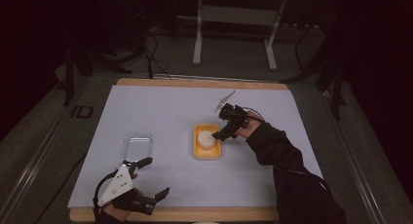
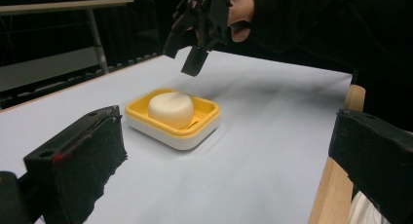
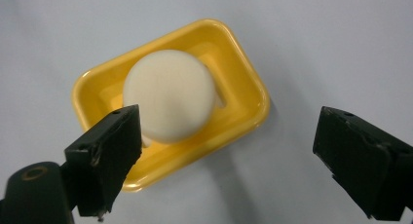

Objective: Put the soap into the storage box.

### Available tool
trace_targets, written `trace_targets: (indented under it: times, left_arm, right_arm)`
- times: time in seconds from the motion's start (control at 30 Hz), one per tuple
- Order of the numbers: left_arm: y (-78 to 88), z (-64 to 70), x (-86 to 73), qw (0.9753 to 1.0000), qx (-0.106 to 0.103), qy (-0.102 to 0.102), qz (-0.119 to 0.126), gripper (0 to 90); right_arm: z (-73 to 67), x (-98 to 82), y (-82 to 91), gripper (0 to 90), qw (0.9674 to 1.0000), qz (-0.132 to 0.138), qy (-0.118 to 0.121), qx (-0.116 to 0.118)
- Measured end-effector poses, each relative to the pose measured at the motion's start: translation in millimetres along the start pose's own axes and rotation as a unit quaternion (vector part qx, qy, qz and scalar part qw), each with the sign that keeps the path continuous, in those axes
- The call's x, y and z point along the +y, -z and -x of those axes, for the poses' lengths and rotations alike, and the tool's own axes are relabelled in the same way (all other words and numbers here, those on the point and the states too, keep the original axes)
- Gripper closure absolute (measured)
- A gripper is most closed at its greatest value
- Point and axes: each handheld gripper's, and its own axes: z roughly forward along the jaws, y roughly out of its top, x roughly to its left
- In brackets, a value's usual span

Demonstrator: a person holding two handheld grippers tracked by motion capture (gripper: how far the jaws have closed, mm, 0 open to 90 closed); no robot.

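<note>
Soap bar (image 3: 168,95), round and pale, seated in the yellow dish (image 3: 243,73) at mid-table, touching nothing but the dish.

Nearest the person: left gripper (image 1: 157,176), low by the front edge of the table (image 1: 160,107), jaws spread wide, nothing between them. Pointed across the white sheet toward the dish, as seen in the left gripper view, but well apart from it.

Just beyond that gripper, a clear plastic tray (image 1: 138,146), flat on the sheet, to the left of the dish and apart from it. Possibly the dish's cover, though hard to tell.

Farther in: dish with its long axis running away from the person in the high view; soap toward its far end, with no long axis of its own, so graspable from any side.

Right beside and above the dish: right gripper (image 1: 225,134), angled down, raised clear of the soap, jaws fully parted and gripping nothing. In the right gripper view, soap lying ahead and off toward the left jaw, partly behind that pad rather than centred in the gap; right jaw out over bare sheet beyond the dish's rim.

Judged from this: clearly the nearer hand, the right. For a fresh grasp, a sideways shift to centre the gap over the soap, then straight down, minding the rim. For covering the dish instead, the left hand closer to the clear tray.
</note>
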Motion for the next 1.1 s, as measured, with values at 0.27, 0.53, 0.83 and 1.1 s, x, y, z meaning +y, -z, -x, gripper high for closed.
trace_targets:
  times: [0.27,0.53,0.83,1.1]
  left_arm:
    - [-0.3,0.4,-0.1,1.0000,-0.001,0.000,-0.001,0.1]
    - [-0.8,0.6,-0.4,1.0000,-0.002,-0.001,-0.004,0.1]
    - [-1.5,0.6,-1.0,1.0000,-0.007,0.003,-0.006,0.1]
    - [-1.8,1.5,-1.0,0.9999,-0.007,0.001,-0.008,0.1]
  right_arm:
    - [2.2,-14.9,8.9,10.6,0.9988,0.022,-0.035,-0.025]
    - [-0.1,-29.1,18.4,10.6,0.9968,0.033,-0.059,-0.043]
    - [-6.5,-52.1,22.7,10.6,0.9935,0.053,-0.080,-0.060]
    - [-11.9,-74.3,31.6,10.6,0.9877,0.083,-0.099,-0.088]
